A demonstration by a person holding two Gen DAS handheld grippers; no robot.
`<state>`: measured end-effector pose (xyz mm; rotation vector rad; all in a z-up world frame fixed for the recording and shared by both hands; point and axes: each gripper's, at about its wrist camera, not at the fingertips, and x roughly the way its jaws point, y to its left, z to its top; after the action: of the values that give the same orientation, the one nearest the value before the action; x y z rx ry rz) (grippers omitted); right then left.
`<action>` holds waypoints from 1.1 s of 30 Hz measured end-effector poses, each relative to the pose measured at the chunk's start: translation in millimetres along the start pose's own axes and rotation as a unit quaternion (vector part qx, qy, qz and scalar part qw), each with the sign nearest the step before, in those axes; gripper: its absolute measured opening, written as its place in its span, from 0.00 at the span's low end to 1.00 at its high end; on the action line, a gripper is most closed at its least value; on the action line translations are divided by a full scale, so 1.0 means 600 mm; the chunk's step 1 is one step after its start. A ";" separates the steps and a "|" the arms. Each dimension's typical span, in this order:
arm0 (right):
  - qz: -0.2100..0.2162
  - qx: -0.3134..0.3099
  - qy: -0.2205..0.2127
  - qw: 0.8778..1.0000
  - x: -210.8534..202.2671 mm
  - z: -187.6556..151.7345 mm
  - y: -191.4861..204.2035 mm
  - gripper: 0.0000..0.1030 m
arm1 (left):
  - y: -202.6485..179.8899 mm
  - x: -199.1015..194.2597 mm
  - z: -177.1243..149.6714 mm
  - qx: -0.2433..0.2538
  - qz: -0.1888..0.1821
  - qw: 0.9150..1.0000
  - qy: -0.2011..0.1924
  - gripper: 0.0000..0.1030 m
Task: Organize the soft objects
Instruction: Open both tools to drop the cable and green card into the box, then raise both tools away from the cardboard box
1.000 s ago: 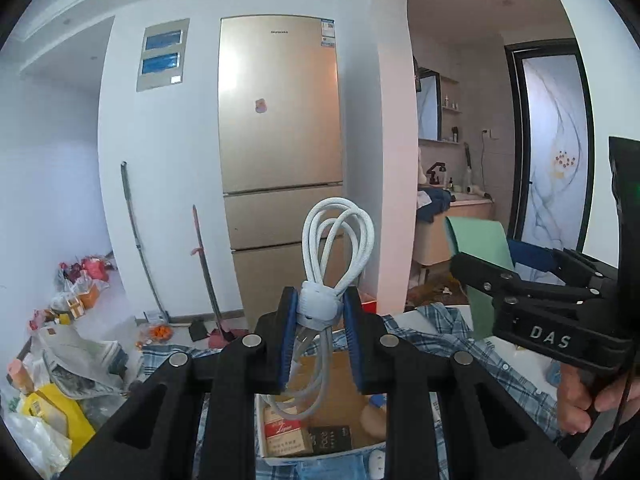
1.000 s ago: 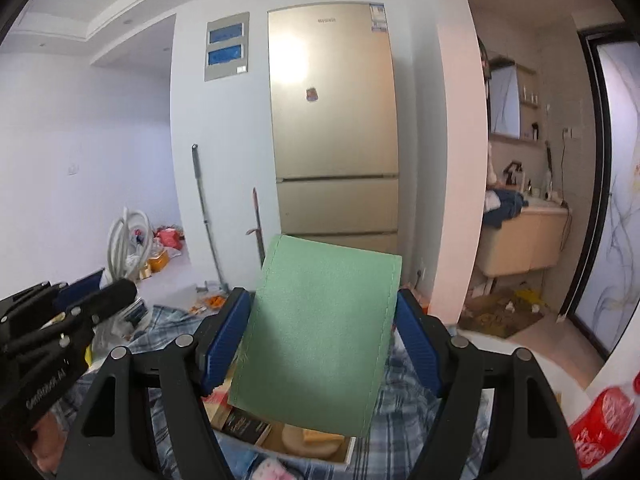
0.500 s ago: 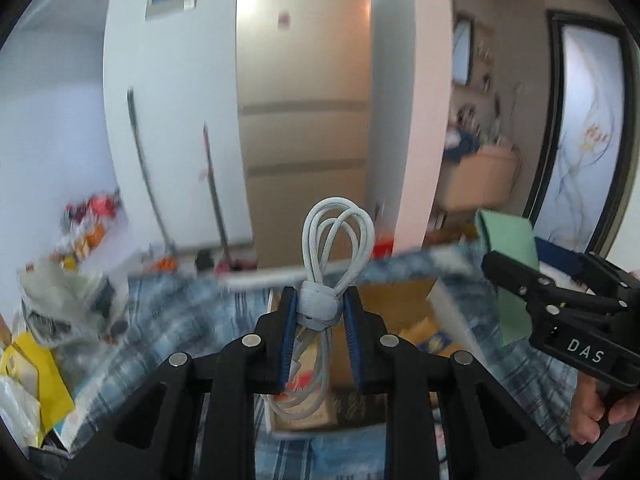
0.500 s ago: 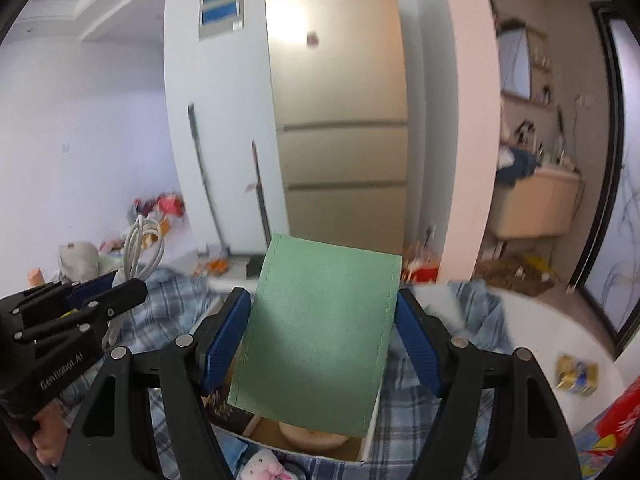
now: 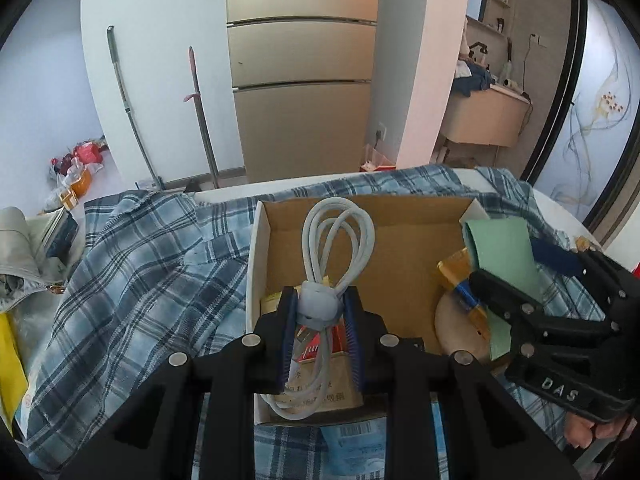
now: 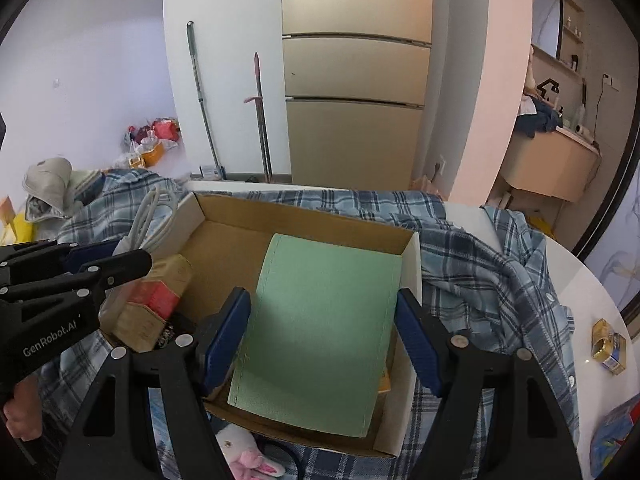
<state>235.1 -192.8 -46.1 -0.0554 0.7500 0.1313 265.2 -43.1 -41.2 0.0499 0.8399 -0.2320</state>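
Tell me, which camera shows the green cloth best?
The right wrist view: the green cloth fills the middle, flat between the right tongs. The left wrist view catches only a narrow strip of it.

A white coiled cable [image 5: 337, 240], bound by a pale grey-blue strap [image 5: 318, 307], sits between blue pads [image 5: 289, 332] on the black left gripper [image 5: 319, 338]. The right gripper [image 6: 322, 342], also black with blue pads [image 6: 224, 336], frames a plain mint-green cloth [image 6: 320, 332]. The cardboard box [image 6: 304, 216] is brown inside, white outside. Beneath it lies a blue, white and navy plaid shirt [image 5: 148, 264]. A pink-and-white plush toy [image 6: 246, 458] shows at the box's near edge. The fridge [image 5: 302, 92] is champagne gold.
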 end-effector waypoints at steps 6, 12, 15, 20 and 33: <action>0.001 -0.005 0.013 1.000 0.013 -0.001 0.001 0.70 | -0.011 0.025 -0.005 0.013 -0.005 1.000 0.020 0.24; -0.001 0.006 0.012 1.000 0.016 -0.002 -0.004 0.74 | -0.002 0.019 -0.002 -0.002 0.010 1.000 0.008 0.74; -0.002 0.014 0.013 1.000 0.017 -0.002 -0.009 0.75 | -0.003 0.004 0.000 0.003 0.013 1.000 -0.014 0.75; -0.005 0.018 0.003 1.000 0.010 0.003 -0.014 0.80 | -0.009 -0.013 0.003 0.011 0.020 0.999 -0.034 0.76; -0.012 0.032 -0.064 0.997 -0.030 0.013 -0.022 0.93 | -0.025 -0.099 0.009 0.022 0.004 0.991 -0.132 0.85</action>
<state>229.2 -207.2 -28.3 0.0054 0.6246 0.0870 227.7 -47.4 7.2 0.0619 0.5706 -0.2426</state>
